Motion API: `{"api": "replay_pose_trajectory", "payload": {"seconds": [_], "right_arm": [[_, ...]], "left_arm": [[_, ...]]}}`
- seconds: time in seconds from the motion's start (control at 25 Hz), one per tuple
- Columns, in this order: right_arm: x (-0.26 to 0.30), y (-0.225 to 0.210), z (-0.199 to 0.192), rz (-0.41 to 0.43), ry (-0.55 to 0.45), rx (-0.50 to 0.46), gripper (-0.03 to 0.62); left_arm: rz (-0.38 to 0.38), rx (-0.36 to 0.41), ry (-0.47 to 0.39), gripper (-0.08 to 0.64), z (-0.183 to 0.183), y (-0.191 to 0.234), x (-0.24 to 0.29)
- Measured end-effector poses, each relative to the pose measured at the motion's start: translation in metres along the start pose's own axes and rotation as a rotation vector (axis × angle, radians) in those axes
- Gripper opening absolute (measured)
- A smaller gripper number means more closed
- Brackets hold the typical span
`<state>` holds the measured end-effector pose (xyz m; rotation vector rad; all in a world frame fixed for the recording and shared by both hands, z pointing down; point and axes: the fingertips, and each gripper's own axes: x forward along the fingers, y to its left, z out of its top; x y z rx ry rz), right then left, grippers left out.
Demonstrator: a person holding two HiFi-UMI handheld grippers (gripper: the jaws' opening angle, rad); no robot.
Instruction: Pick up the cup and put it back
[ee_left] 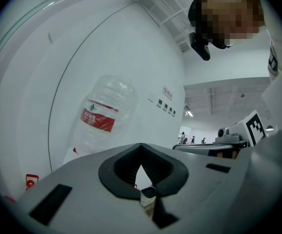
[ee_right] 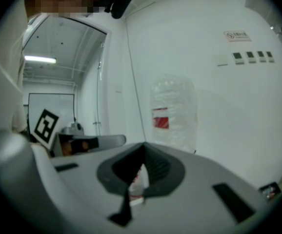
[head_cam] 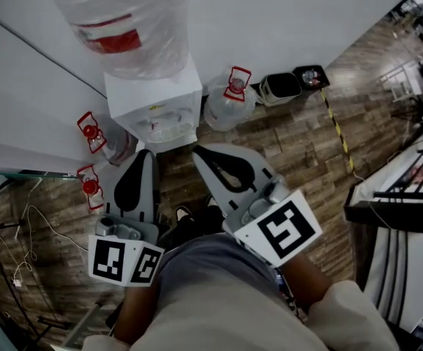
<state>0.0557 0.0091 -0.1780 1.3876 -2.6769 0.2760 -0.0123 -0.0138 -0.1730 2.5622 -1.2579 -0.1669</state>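
Well, left tool (head_cam: 144, 156) and right tool (head_cam: 203, 154) are both closed and empty before the water dispenser (head_cam: 153, 104); no cup shows; presumably light, crushable; pinch its wall gently.

A white water dispenser (head_cam: 153, 104) stands against the white wall (head_cam: 285, 20), a large clear water bottle (head_cam: 124, 20) with a red label upside down on top. One spare jug (head_cam: 230, 101) sits just to its right and two more (head_cam: 98, 134) to its left. Two small bins (head_cam: 281, 86) stand beside striped tape (head_cam: 337, 131) on the wooden floor (head_cam: 292, 152); the darker one possibly holds rubbish.
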Motion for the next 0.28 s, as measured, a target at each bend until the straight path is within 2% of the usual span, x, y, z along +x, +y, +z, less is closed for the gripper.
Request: {"api": "replay_pose_trajectory", "payload": {"seconds": [0.28], "right_arm": [[-0.0107, 0.0027, -0.0046, -0.009, 0.005, -0.008, 0.021]], "left_arm": [[0.001, -0.007, -0.001, 0.006, -0.0035, -0.0079, -0.0068]]}}
